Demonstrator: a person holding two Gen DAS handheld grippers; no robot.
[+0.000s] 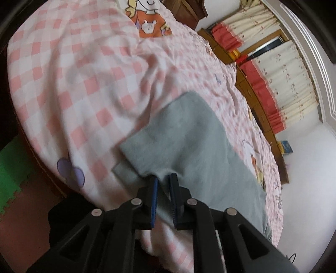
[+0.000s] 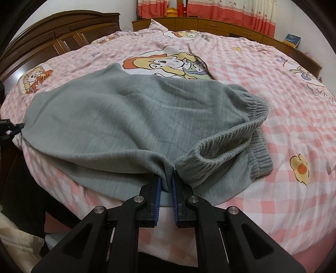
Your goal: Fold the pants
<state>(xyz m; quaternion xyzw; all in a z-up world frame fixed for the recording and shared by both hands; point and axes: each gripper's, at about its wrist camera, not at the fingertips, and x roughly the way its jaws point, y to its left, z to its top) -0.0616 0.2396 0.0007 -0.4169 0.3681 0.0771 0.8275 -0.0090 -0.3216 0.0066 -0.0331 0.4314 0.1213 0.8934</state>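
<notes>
Covering nearly everything in both views, the bed (image 2: 273,130) is wearing a pink-and-white checked duvet printed with cartoon figures, and you are working at its near edge. Behind it, a dark wooden headboard (image 2: 63,31) is rising at the left of the right wrist view, while a low wooden cabinet (image 2: 220,25) and cream curtains with red hems (image 2: 241,10) are running along the far wall. The grey fleece pants (image 2: 126,117) are lying across the duvet, doubled over, with the ribbed elastic waistband (image 2: 237,134) gaping open on the right side and the leg end reaching toward the left. You are holding the right gripper (image 2: 167,187) at the near edge of the pants beside the waistband, its jaws pinching a bunched fold of grey fabric between the blue pads (image 2: 158,201). You are holding the left gripper (image 1: 163,184) at the leg end, where its jaws are pinching the hem; that view is blurred. A green foam mat (image 1: 12,172) is showing on the floor at its left edge.
</notes>
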